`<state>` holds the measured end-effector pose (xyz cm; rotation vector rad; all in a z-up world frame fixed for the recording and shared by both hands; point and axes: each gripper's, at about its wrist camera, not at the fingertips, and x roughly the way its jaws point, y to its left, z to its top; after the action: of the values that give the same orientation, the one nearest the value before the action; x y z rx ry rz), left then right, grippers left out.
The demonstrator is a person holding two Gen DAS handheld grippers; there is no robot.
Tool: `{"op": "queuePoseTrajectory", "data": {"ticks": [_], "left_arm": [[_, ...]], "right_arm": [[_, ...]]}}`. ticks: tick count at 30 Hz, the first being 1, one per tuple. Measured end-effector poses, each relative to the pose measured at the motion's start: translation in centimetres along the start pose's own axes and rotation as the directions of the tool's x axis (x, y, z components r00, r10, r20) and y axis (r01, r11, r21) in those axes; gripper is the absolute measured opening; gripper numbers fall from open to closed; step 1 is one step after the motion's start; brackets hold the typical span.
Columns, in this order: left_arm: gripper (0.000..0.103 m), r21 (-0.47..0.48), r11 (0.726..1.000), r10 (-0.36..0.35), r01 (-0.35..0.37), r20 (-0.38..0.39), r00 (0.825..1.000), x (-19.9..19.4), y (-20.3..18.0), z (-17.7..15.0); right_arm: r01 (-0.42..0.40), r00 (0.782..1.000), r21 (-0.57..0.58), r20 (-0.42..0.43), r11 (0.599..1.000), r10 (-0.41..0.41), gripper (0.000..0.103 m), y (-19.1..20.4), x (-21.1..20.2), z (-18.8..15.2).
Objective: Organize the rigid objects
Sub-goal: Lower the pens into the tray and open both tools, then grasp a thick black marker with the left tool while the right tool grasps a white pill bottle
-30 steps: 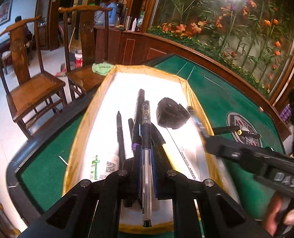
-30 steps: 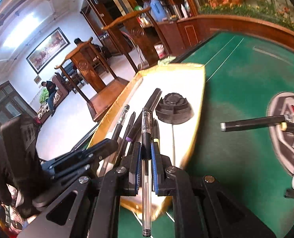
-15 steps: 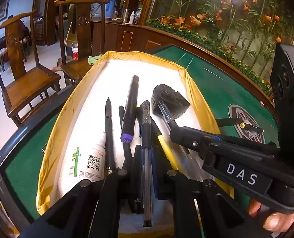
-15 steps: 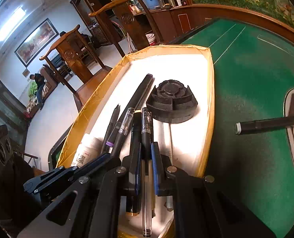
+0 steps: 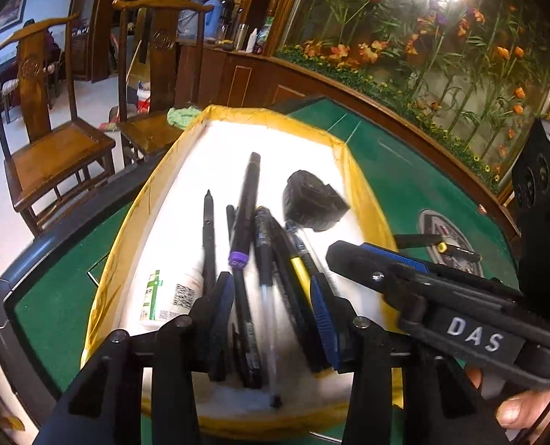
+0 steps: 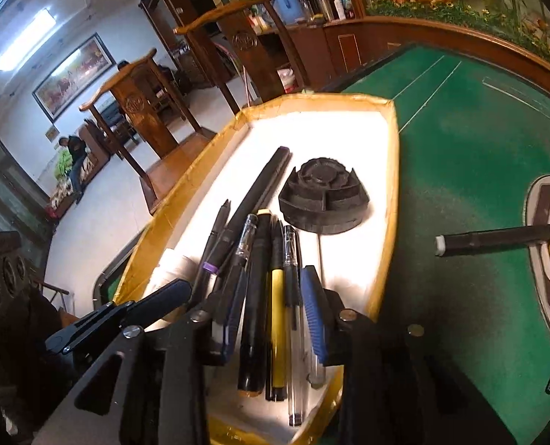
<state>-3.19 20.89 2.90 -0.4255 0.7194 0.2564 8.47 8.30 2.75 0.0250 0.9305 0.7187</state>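
Both claws are seen angled steeply down over the near end of a yellow-rimmed tray (image 5: 364,200) with a white floor, set on a green felt table (image 6: 460,155). The jaws of the left claw (image 5: 271,311) are opening and stand moderately wide; a clear ballpoint pen (image 5: 265,296) lies between the pads, apparently released, though blur prevents certainty. The jaws of the right claw (image 6: 275,307) are opening too, to a narrower gap, with a clear pen (image 6: 293,296), a yellow pen (image 6: 278,319) and black pens lying loose between them in the tray. Ahead of the claws lie a long black marker with a purple band (image 5: 243,215) and a black ribbed disc (image 6: 323,200); beside the left claw's left finger lies a white bottle (image 5: 171,293). Well to the right of the right claw, outside the tray, a black pen (image 6: 497,239) rests on the felt. The pens are judged light, stiff and smooth, likely to roll or slip; hold is best taken across the barrel near mid-length. The right claw (image 5: 423,278) is seen crossing close beside the left, held by a hand (image 5: 523,408) at the lower edge.
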Motion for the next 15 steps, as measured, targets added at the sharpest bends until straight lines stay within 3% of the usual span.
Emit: {"op": "queuePoseTrajectory", "data": {"ticks": [4, 8, 10, 12, 15], "left_arm": [[0.045, 0.028, 0.999, -0.027, 0.025, 0.063, 0.998, -2.2, -2.2, -0.6], [0.045, 0.115, 0.989, -0.098, 0.089, 0.071, 0.993, -3.5, -6.5, -3.0], [0.045, 0.157, 0.979, -0.14, 0.13, 0.058, 0.988, -3.6, -8.5, -4.5], [0.045, 0.21, 0.959, -0.197, 0.19, 0.012, 0.98, -3.2, -11.0, -5.9], [0.045, 0.293, 0.925, -0.237, 0.243, -0.054, 0.97, -2.3, -13.9, -7.6]], "right_arm": [[-0.029, 0.997, 0.008, 0.07, 1.0, 0.028, 0.03, -1.4, -4.2, -1.0], [-0.013, 0.987, 0.051, 0.163, 0.999, 0.004, 0.03, -6.4, -10.7, -2.7], [0.04, 0.975, 0.114, 0.214, 0.993, -0.064, 0.03, -10.3, -14.1, -3.5], [0.14, 0.949, 0.229, 0.247, 0.963, -0.196, 0.033, -15.8, -17.8, -4.6], [0.253, 0.907, 0.405, 0.216, 0.879, -0.361, 0.035, -23.5, -20.8, -6.4]]}}
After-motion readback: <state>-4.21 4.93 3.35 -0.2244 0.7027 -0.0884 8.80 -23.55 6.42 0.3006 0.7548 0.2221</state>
